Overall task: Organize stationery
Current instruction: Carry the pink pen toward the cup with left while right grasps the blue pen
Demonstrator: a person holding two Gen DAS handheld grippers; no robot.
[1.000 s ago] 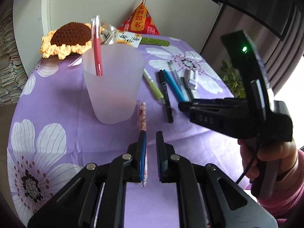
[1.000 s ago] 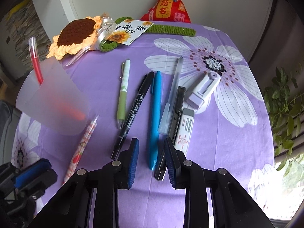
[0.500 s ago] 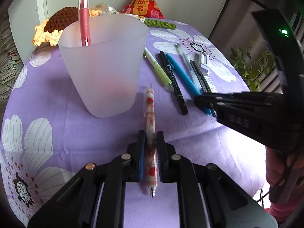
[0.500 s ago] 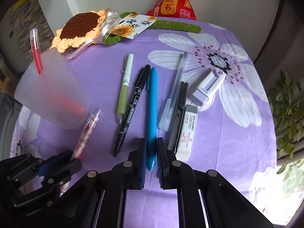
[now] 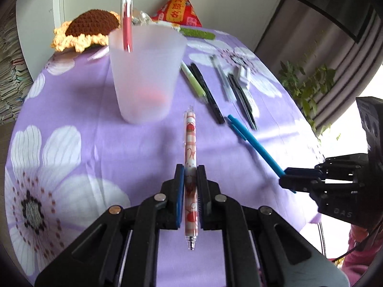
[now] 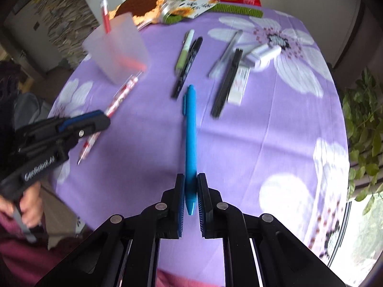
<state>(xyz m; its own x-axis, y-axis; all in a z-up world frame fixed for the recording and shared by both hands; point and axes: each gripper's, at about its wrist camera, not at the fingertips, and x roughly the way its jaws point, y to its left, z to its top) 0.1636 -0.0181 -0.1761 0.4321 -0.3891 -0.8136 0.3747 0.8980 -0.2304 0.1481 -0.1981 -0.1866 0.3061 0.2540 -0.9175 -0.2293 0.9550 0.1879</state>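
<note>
Nearest to me, the left gripper point(image 5: 190, 186) is clamped on a patterned pen point(image 5: 190, 157) with a red-and-white check and cartoon print. The pen lies along the line of the fingers, its writing tip pointing back towards the handle and its clear cap end reaching forward. Off to that tool's right, the right gripper point(image 6: 190, 191) is pinched tight on a blue pen point(image 6: 190, 138), gripping it near the tip so that the clip end sticks out ahead of the jaws.

Just beyond the patterned pen's far end and a little to the left stands a frosted cup point(image 5: 146, 71), upright on the purple flowered tablecloth point(image 5: 71, 110), with a red pen point(image 5: 127, 21) leaning inside it. Ahead of the right gripper, past the blue pen's clip, a green pen point(image 6: 185, 50) and a black marker point(image 6: 188, 65) lie side by side. Further right of those lie a clear pen point(image 6: 226, 53), a black utility knife point(image 6: 227, 81), a white eraser point(image 6: 239, 86) and a pale correction-tape case point(image 6: 263, 53), close together. At the far edge sit a crocheted sunflower point(image 5: 91, 28) and a red pouch point(image 5: 179, 12).
</note>
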